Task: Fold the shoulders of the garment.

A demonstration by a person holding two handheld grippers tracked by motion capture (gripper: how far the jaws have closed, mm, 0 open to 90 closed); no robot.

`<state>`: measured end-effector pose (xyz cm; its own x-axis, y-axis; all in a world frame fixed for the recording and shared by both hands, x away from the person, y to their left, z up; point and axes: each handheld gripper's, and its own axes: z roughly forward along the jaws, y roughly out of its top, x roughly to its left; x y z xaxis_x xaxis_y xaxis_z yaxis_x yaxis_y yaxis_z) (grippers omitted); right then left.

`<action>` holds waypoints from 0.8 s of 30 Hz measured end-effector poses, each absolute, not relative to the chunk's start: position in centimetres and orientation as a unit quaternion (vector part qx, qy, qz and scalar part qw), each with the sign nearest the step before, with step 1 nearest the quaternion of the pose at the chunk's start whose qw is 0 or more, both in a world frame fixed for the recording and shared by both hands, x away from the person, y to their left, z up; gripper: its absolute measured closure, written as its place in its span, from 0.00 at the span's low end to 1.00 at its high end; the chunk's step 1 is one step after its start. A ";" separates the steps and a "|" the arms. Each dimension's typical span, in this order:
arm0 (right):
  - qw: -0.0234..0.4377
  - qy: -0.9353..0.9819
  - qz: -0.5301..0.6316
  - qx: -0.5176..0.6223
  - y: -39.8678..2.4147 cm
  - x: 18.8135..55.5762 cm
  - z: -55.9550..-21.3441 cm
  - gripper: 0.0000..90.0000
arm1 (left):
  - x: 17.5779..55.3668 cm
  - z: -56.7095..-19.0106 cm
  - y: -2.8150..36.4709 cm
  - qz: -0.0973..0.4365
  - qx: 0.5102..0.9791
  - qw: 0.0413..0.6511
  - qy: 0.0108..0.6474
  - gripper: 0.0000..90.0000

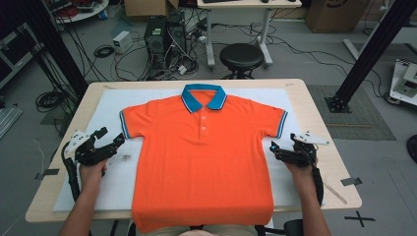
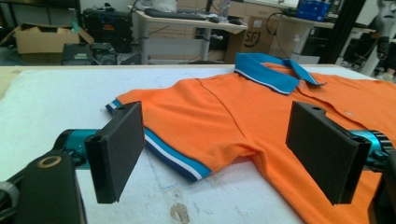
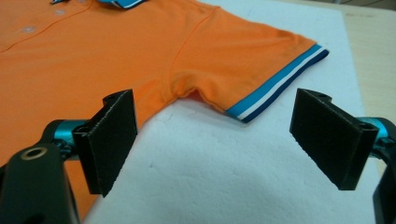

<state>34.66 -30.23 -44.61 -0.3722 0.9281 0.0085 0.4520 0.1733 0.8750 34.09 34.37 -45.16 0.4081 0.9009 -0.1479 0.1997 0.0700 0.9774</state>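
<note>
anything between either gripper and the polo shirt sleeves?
Nothing visible. The left gripper and right gripper are open, each beside a sleeve of the orange polo shirt, with bare white mat in between.

Bare mat (image 1: 115,169) beside both sleeves

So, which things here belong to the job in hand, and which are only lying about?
Belonging to the job:
- orange polo shirt, spread flat, hem over the near edge
- white mat beneath it
- left tongs, open beside one sleeve
- right tongs, open beside the other sleeve

Only lying about:
- black stool
- computer tower
- cardboard box
</note>
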 end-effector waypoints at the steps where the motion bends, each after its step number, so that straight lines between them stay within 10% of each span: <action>1: 0.278 0.714 0.420 0.487 -30.2 34.7 -44.6 0.18 | 34.1 -45.2 34.4 0.302 0.610 0.578 0.450 0.22; 24: 0.246 0.673 0.407 0.567 -30.3 40.1 -41.3 0.18 | 34.4 -45.1 34.3 0.295 0.615 0.571 0.457 0.22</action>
<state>40.15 -30.35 -41.29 -0.2373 0.9627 0.1303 0.5626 0.0268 0.8263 34.37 34.33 -45.13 0.4090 0.8987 -0.1583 0.2249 0.0689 0.9719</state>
